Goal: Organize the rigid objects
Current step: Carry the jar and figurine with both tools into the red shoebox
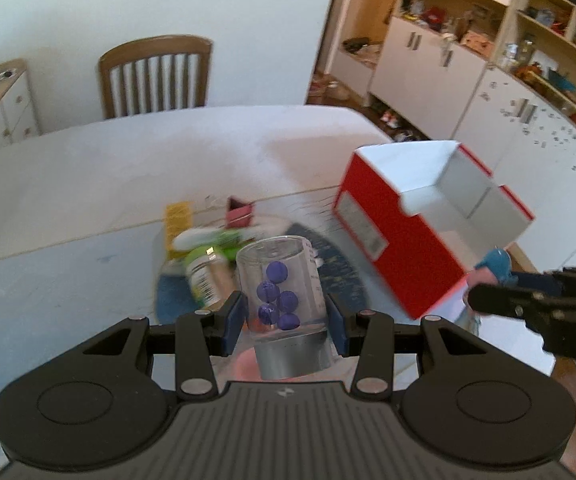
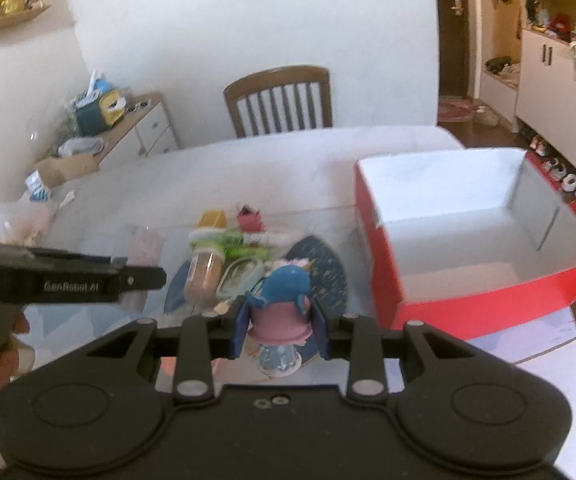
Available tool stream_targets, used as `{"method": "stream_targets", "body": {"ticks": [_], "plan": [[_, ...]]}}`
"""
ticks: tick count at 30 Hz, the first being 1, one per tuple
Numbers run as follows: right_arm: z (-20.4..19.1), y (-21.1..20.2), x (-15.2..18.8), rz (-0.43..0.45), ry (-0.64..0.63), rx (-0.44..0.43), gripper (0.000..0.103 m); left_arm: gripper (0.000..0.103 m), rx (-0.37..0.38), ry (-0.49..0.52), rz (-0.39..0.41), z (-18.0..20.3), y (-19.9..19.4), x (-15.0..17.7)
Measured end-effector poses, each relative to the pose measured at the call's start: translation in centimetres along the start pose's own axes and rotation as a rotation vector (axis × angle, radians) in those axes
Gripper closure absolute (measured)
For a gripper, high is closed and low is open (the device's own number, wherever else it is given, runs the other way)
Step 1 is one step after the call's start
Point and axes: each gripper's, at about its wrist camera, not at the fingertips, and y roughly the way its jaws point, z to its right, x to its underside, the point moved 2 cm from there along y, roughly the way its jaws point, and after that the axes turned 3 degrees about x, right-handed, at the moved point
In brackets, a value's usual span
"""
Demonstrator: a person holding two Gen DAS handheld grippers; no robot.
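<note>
1. Clear plastic forms the jar (image 1: 284,300) pinched between the blue pads of the left claw (image 1: 286,320), in the lower centre of the left wrist view; purple balls (image 1: 276,298) sit inside it, and its grey lid end points toward the camera.
2. The right claw (image 2: 280,330) is closed on a small figurine (image 2: 283,304) with a blue head and a pink skirt, lower centre of the right wrist view. The same figurine (image 1: 495,266) shows at the right edge of the left view, at the tip of the right claw (image 1: 483,296).
3. A red box (image 2: 467,304) with a white inside stands open on the surface (image 2: 248,168), on the right side of the right view. In the left view the red box (image 1: 399,240) lies in the right half of the frame, tilted by the lens.
4. A pile of small things (image 2: 232,252) lies in the middle of the surface, left of the box: a bottle with a green cap, a yellow block, a red piece and a dark blue patterned item; motion blur hides their details.
5. A wooden chair (image 2: 280,100) stands at the far side of the surface, in the upper centre of the frame, against a white wall.
6. The left claw's black body (image 2: 68,284) enters at the left edge of the right view.
</note>
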Motion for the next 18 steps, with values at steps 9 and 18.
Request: {"method": "stream_targets", "body": {"ticks": [9,18], "plan": [[3.1,-1.3,-3.1,0.034,0.008,0.09,0.071,0.06,0.067,0.069,0.027,3.5,0.1,-2.7],[8.0,-0.3,-5.3,0.064,0.002,0.146,0.071,0.06,0.087,0.099,0.02,8.1,3.5,-5.4]]}}
